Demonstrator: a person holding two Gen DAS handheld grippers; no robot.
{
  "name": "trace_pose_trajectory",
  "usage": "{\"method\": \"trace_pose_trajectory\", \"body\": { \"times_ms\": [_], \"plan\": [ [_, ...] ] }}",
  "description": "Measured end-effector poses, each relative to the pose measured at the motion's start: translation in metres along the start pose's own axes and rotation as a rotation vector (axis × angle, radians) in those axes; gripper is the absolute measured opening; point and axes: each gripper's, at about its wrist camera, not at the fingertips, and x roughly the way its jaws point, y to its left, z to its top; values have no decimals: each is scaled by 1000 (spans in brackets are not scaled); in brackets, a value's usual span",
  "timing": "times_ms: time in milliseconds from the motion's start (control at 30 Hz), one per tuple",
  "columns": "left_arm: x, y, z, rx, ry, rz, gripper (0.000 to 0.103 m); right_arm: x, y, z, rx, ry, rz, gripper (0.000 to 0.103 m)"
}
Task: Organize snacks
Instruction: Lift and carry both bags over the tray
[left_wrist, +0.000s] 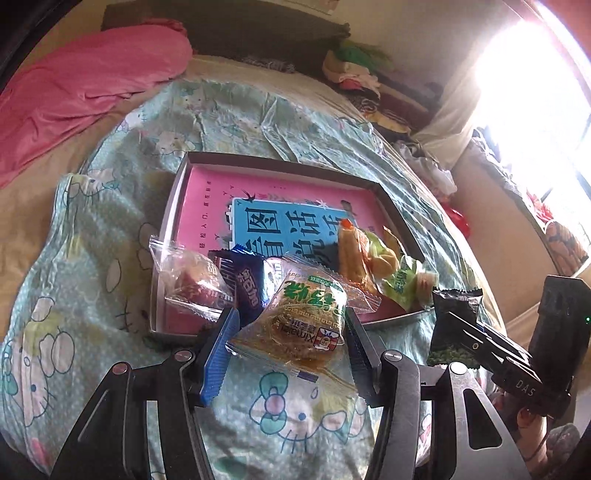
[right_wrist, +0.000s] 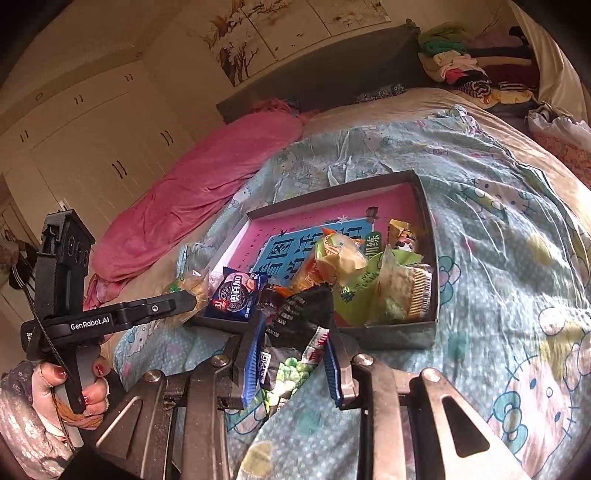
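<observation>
A clear-wrapped pastry (left_wrist: 306, 325) is clamped in the left gripper (left_wrist: 291, 343) and a green-pea packet (right_wrist: 291, 354) in the right gripper (right_wrist: 293, 354), both awaiting placement in the shallow box (right_wrist: 428, 325) by the bed's (right_wrist: 498, 206) near edge.

The left gripper (left_wrist: 291, 328) points forward and downward, its two blue-padded jaws partway apart and pressed on either side of a clear-wrapped cake packet (left_wrist: 306, 317); in the right wrist view its black body juts in from the left edge, gripped round the handle by a hand (right_wrist: 74, 387) with red-painted nails, a patterned sleeve (right_wrist: 22, 424) at the wrist. The right gripper (right_wrist: 295, 354) tilts down as well, jaws drawn nearly together and clamped on a black and green pea packet (right_wrist: 295, 350); its black body shows at the right edge of the left wrist view.
</observation>
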Motion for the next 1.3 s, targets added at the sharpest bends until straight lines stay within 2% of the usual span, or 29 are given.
{"method": "trace_pose_trajectory", "body": {
  "times_ms": [367, 733, 1000, 1300],
  "plan": [
    [13, -11, 10, 10, -12, 30, 58, 9, -2, 14, 2, -25, -7, 30],
    [30, -30, 20, 44, -10, 45, 58, 12, -7, 23, -12, -49, -54, 30],
    [43, -41, 24, 77, -12, 79, 58, 17, -13, 27, -22, -60, -135, 30],
    [60, -43, 22, 100, 15, 123, 58, 34, -17, 30, -47, -35, -172, 30]
  ]
}}
